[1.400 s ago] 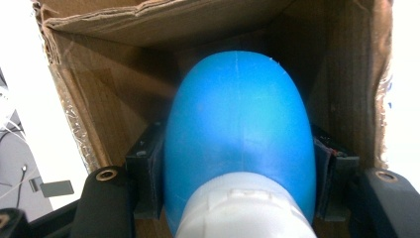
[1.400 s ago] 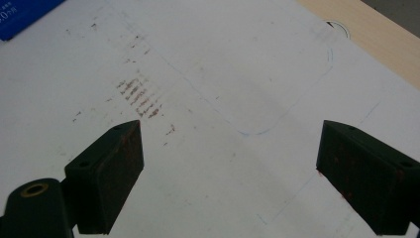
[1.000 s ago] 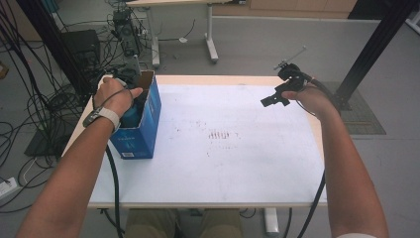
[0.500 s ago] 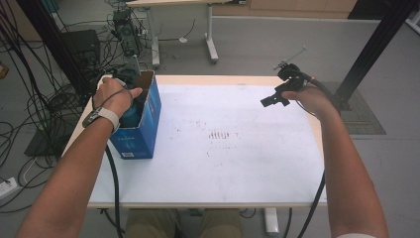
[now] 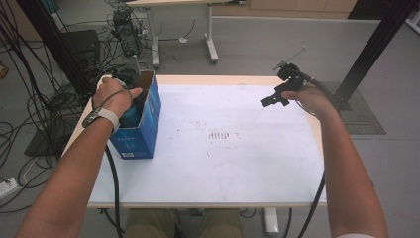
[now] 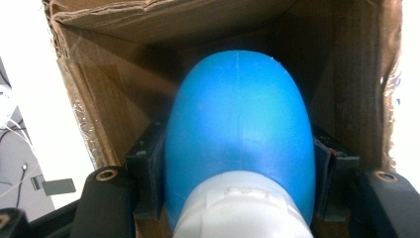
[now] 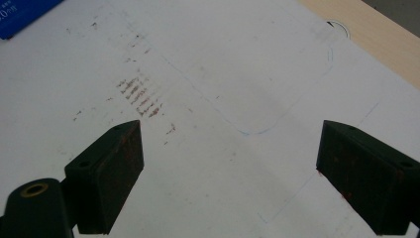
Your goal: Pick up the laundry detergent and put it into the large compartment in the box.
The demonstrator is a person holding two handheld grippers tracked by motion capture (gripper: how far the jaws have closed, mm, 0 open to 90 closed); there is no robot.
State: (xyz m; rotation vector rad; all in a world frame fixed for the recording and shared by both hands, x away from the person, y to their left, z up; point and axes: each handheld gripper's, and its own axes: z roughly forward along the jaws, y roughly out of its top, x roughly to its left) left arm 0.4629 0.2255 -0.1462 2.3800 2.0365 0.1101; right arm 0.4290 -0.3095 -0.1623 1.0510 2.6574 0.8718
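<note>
White table (image 5: 237, 168), floor cables (image 5: 34, 114)

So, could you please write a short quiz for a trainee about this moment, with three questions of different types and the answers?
1. True or false: the right gripper holds a blue bottle.
2. Where is the left gripper? A) above the bare table B) inside the blue box C) on the floor
3. Fill in: the left jaws are closed on a blue ____ with a white cap.

Key: 1 false, it is open and empty. 2 B. 3 bottle.
</note>
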